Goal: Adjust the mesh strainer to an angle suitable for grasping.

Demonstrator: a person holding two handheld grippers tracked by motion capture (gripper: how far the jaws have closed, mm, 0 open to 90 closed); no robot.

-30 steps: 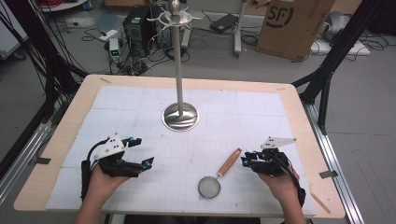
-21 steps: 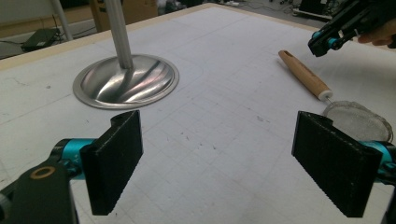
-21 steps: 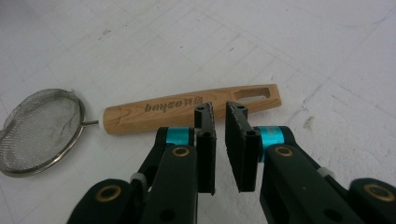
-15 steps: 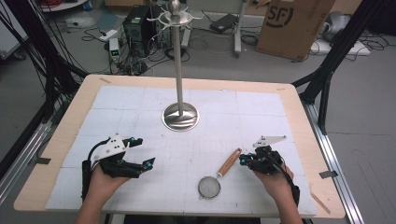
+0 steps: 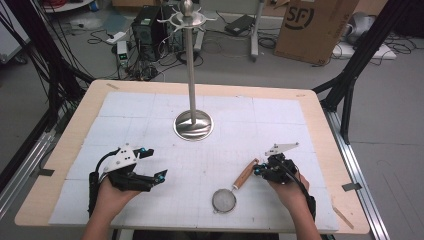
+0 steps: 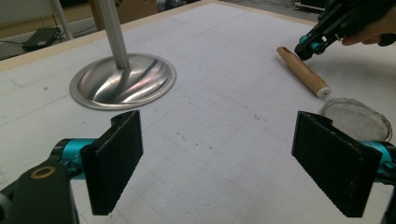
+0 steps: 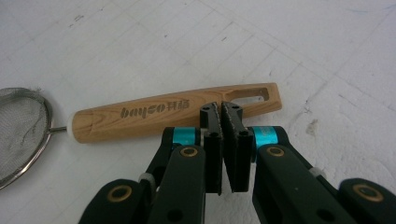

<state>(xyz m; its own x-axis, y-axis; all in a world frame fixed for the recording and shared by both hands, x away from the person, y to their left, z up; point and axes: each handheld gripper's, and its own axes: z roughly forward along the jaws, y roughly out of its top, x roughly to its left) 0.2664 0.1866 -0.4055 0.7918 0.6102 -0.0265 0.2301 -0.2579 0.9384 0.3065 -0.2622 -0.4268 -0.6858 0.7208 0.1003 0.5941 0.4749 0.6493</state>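
A small mesh strainer (image 5: 224, 200) with a wooden handle (image 5: 245, 174) lies flat on the white mat at the front right. My right gripper (image 5: 256, 171) rests at the handle's far end. In the right gripper view its jaws have just been closing and stand shut (image 7: 220, 108), pads together with nothing between them, tips right at the handle (image 7: 140, 119) near its hanging slot. My left gripper (image 5: 156, 163) hovers at the front left, open wide (image 6: 219, 163) over bare mat. The left gripper view has the strainer (image 6: 357, 119) and the right gripper (image 6: 308, 46) off to its right.
A metal stand with a round base (image 5: 193, 125) and a tall pole (image 5: 190, 65) topped by a ring of hooks rises at the mat's centre back. The wooden table rim (image 5: 320, 150) frames the mat. A cardboard box (image 5: 310, 25) and cables lie on the floor behind.
The right gripper has edged toward the strainer handle and its jaws have come together. The left gripper and the strainer have stayed where they were.
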